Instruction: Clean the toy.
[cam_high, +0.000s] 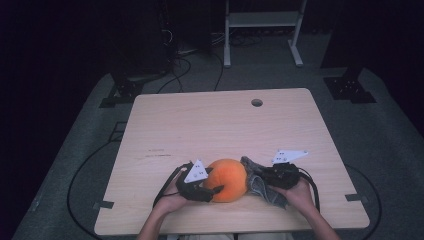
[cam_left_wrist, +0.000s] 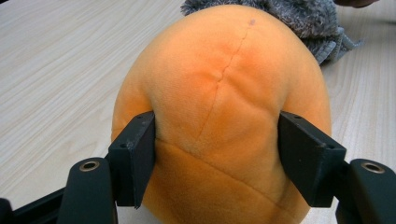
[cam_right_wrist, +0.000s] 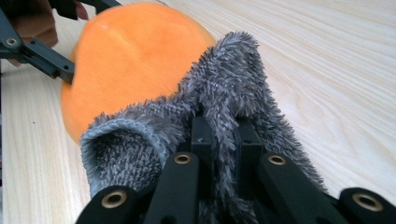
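Near table edge | left gripper (cam_left_wrist: 217, 154) clamps orange plush (cam_left_wrist: 224, 107) | right gripper (cam_right_wrist: 223, 140) pinches grey cloth (cam_right_wrist: 224, 93) (shaggy)

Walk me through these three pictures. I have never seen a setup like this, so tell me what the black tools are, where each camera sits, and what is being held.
No robot here: a person sits at a pale wooden table and holds a black hand-held tool in each hand, each with two jaws that pinch like tongs.

The wide picture comes from a fixed camera above, looking down; the forearms enter from the bottom. The other two come from small cameras riding on the tools, looking along their jaws.

The left gripper has its jaws pressed into both sides of a round orange plush ball, denting it. The right gripper is pinched shut on a fold of shaggy grey cloth, which lies against the ball.

The table also has a small round hole near its far edge.
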